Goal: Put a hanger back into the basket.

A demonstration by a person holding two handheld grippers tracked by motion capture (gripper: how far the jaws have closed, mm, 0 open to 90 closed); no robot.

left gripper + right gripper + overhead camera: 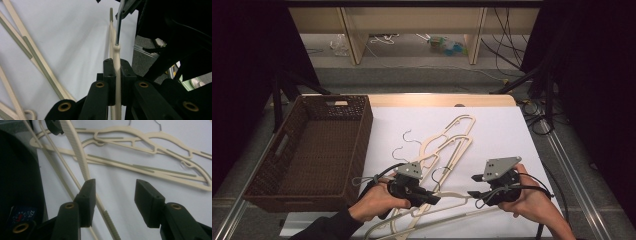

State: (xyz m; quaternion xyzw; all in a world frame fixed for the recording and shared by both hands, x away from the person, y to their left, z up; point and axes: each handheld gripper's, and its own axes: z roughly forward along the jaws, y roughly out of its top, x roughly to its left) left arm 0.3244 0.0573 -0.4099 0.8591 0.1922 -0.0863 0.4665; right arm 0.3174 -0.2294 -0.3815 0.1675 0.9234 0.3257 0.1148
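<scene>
Several cream plastic hangers [451, 139] with wire hooks lie on the white tabletop [499, 131]. My left gripper [437, 198] is near the front edge, shut on the neck of one cream hanger [458, 196]. In the left gripper view the pads [110, 72] clamp that hanger [116, 53] just below its metal hook [118, 27]. My right gripper [473, 185] faces it from the right, close by, and is open. In the right gripper view its jaws [115, 195] stand apart above the sheet, with the held hanger's bar [75, 147] passing beside the left pad.
A brown woven basket [361, 125] sits at the table's left, with nothing visible in it. Two hangers [140, 147] lie flat beyond my right gripper. Dark stands and cables flank the table, and a shelf unit stands at the back.
</scene>
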